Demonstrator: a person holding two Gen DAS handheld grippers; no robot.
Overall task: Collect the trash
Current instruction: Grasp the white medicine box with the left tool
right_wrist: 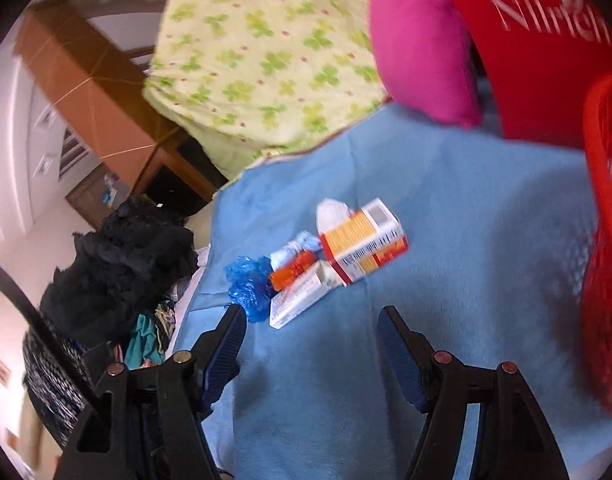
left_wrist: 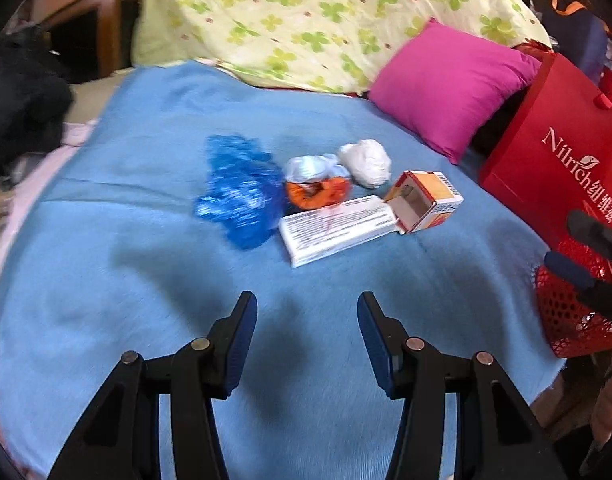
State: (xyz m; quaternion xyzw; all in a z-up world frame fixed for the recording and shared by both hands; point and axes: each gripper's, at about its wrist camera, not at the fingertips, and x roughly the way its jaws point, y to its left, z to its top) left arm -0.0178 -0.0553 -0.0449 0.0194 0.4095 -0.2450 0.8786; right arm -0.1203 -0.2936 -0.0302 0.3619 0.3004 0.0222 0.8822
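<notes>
Five bits of trash sit bunched in the middle of the light blue blanket (left_wrist: 153, 280): a crumpled blue plastic bag (left_wrist: 239, 196), an orange-and-white crumpled wrapper (left_wrist: 318, 182), a white wad of tissue paper (left_wrist: 366, 162), a long flat white cardboard box (left_wrist: 340, 226) with small print, and an opened orange-and-white carton (left_wrist: 424, 200) lying on its side. The wrapper sits between the blue bag and the tissue, touching the flat box; the carton lies against that box's far end.

One red perforated plastic basket (right_wrist: 604, 216) stands at the blanket's right edge, well apart from the pile. Just behind it, one red paper gift bag (left_wrist: 558, 152) with white lettering, and one magenta cushion (left_wrist: 450, 84) leaning beside it. One pale yellow quilt with green clover print (left_wrist: 306, 20) is heaped at the far side. A dark fuzzy garment (right_wrist: 125, 256) lies off the left edge.

The left gripper (left_wrist: 308, 336) hangs above bare blanket short of the pile, jaws parted, nothing between them. The right gripper (right_wrist: 312, 340) is likewise spread and empty, its left finger (right_wrist: 225, 340) near the blue bag but apart from it. Open blanket lies between both grippers and the pile.
</notes>
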